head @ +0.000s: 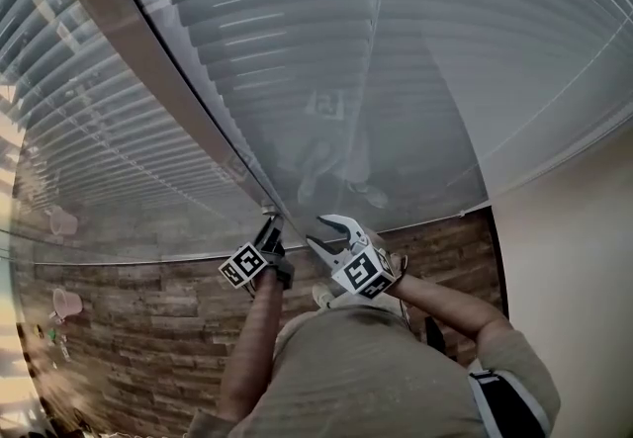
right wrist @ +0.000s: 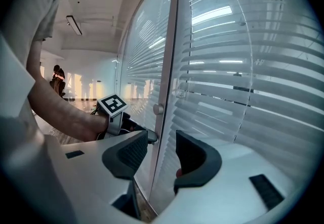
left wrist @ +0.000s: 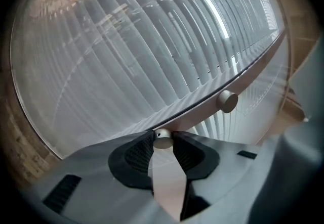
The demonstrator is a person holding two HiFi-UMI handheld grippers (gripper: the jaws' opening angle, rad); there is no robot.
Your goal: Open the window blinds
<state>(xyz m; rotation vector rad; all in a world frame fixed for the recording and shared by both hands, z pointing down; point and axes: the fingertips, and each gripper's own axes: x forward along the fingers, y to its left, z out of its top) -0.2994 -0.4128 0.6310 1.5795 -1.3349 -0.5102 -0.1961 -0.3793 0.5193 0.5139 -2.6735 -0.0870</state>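
The left gripper (left wrist: 163,137) is clamping a small round knob (left wrist: 162,141) on the window frame (left wrist: 202,112), its pads pressing on the knob from both sides. A second knob (left wrist: 227,100) is sitting further along the frame, beyond the jaws. The right gripper (right wrist: 161,142) is hovering just beside the left one, jaws standing apart and gripping nothing, with the frame running past ahead of them. The blinds (right wrist: 243,81) are hanging behind glass straight ahead of both grippers.
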